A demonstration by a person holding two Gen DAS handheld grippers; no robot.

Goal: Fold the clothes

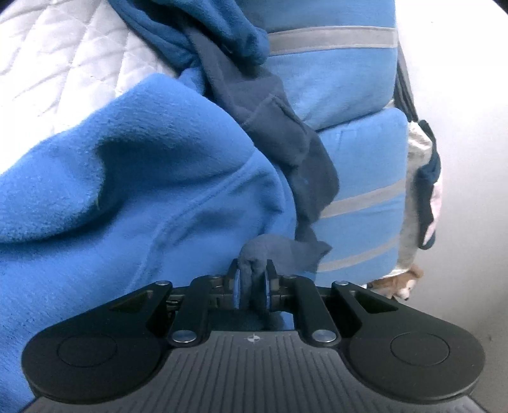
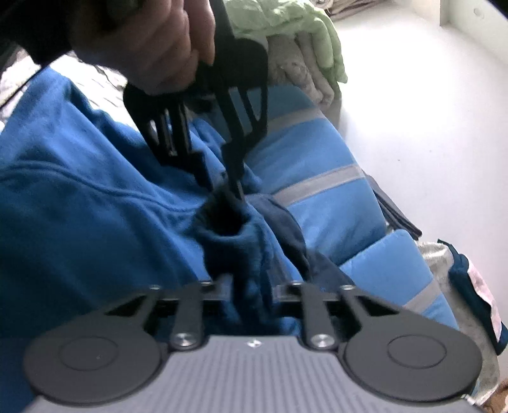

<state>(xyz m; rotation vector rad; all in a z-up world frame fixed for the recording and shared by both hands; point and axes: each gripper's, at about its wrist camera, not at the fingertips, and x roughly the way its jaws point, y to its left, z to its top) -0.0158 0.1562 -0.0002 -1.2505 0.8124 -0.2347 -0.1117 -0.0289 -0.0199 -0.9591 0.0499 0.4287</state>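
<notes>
A blue fleece garment [image 1: 133, 165] with navy trim [image 1: 279, 120] and grey stripes lies bunched on a white quilted surface [image 1: 63, 57]. My left gripper [image 1: 252, 286] is shut on a navy fold of it [image 1: 273, 251]. In the right wrist view the same fleece [image 2: 79, 206] fills the left side. My right gripper [image 2: 250, 292] is closed on a dark blue fold [image 2: 235, 251] that runs up between its fingers. The left gripper [image 2: 227, 187], held by a hand [image 2: 165, 47], shows there pinching the fabric just ahead.
A folded light-blue part with grey stripes [image 1: 349, 89] lies to the right. A pale green cloth [image 2: 301, 28] and a beige towel [image 2: 304, 70] lie beyond. A white floor or wall [image 2: 428, 127] is at the right. A small plush toy [image 1: 403, 282] sits low right.
</notes>
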